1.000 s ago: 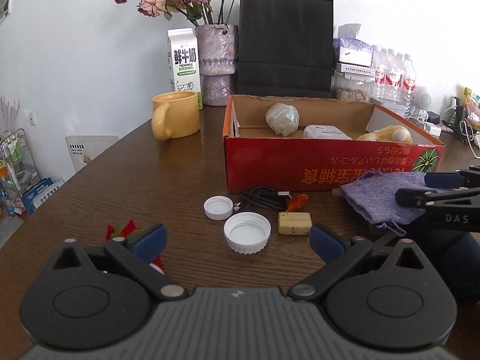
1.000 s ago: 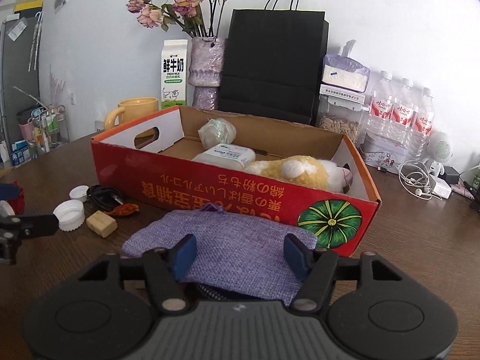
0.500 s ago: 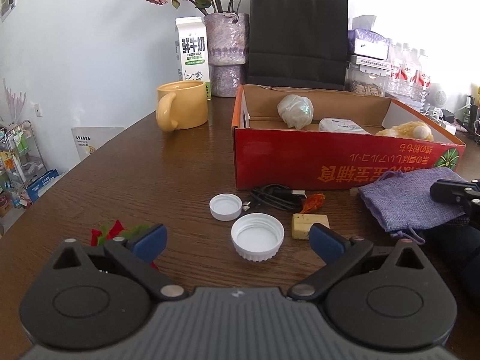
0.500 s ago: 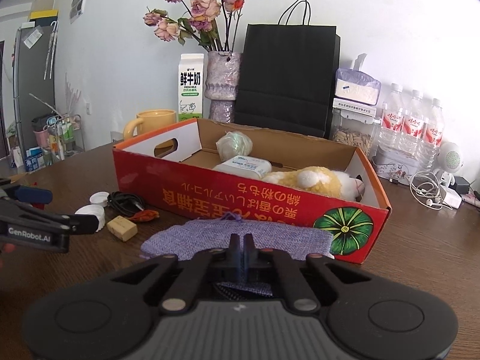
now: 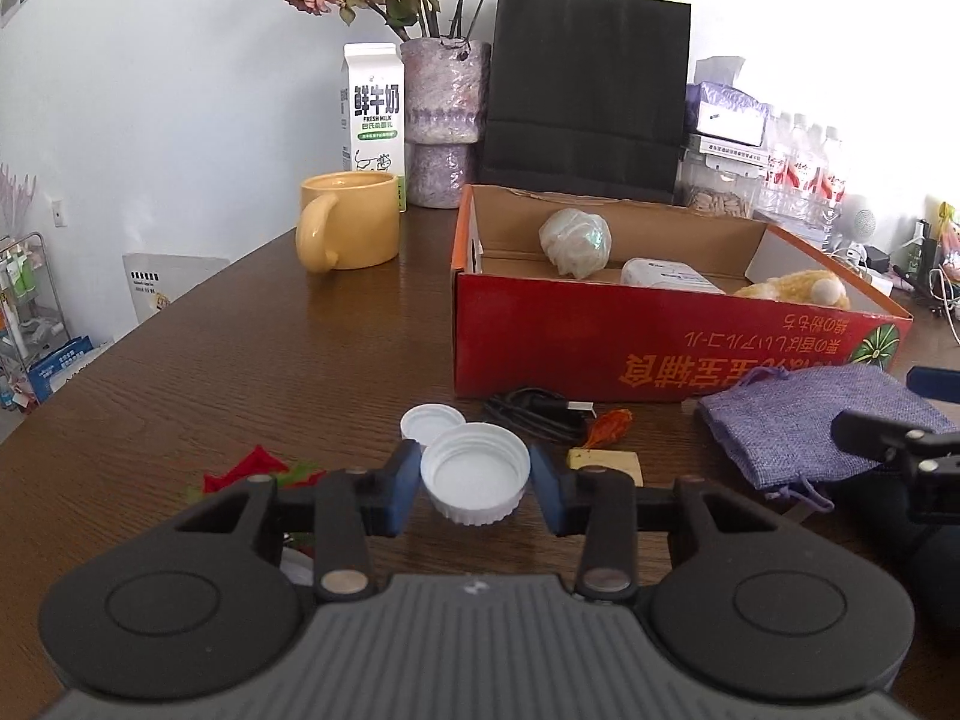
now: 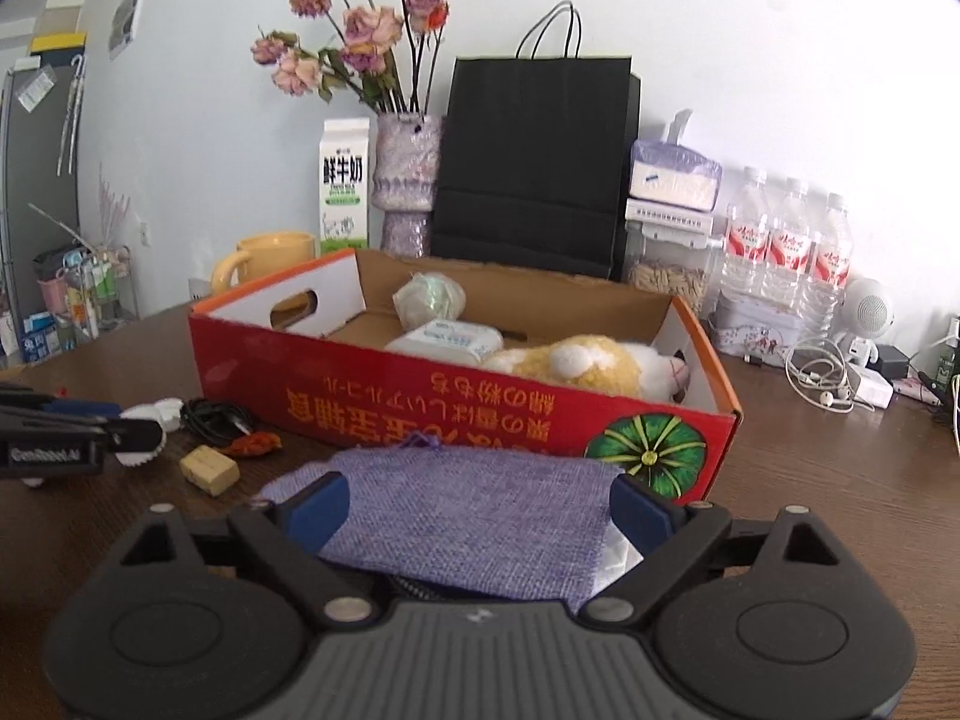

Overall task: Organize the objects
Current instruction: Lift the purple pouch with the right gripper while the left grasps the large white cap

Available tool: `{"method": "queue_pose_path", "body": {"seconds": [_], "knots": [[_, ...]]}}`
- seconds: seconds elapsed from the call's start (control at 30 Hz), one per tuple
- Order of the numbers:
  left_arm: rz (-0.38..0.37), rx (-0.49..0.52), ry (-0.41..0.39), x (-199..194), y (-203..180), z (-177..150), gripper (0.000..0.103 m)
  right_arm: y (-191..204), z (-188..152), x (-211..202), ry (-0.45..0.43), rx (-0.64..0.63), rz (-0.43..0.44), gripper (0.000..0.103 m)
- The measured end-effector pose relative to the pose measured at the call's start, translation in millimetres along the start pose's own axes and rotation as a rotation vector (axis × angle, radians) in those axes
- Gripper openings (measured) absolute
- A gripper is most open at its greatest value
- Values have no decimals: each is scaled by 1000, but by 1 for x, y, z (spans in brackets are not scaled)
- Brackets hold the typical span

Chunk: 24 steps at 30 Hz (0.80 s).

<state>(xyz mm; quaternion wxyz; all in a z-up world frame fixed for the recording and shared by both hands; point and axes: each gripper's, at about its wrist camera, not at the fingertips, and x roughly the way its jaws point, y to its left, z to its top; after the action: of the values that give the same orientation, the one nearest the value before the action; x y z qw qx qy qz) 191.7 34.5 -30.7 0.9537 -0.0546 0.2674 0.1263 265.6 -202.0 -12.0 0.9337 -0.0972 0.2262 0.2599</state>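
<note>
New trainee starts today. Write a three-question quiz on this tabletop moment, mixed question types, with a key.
1. True or false: the left tongs are closed on the large white cap.
2. Multiple choice: what lies between the open right tongs? A) yellow mug B) purple cloth pouch C) milk carton
3. Fill in: the plush toy lies inside the red ____.

Key: 1 true; 2 B, the purple cloth pouch; 3 box.
</note>
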Motion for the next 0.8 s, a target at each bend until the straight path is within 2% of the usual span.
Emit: {"method": "queue_pose_path", "body": {"seconds": [0.13, 0.2, 0.23, 0.37, 0.57, 0.7, 0.8], "knots": [[-8, -8, 1, 0, 1, 1, 41, 2, -2, 5, 31, -9, -20, 91], [-15, -12, 3, 0, 3, 1, 41, 2, -3, 6, 36, -4, -26, 81], [-17, -14, 5, 1, 3, 1, 41, 1, -4, 6, 34, -1, -19, 79], [-27, -20, 5, 0, 4, 0, 41, 4, -5, 4, 21, -1, 4, 53], [-28, -10, -1, -1, 2, 0, 41, 11, -6, -5, -24, -13, 8, 25], [-21, -9, -4, -2, 1, 0, 41, 11, -5, -13, -65, 1, 23, 13], [-16, -3, -16, -4, 0, -1, 41, 12, -4, -20, -96, 16, 32, 8]]}}
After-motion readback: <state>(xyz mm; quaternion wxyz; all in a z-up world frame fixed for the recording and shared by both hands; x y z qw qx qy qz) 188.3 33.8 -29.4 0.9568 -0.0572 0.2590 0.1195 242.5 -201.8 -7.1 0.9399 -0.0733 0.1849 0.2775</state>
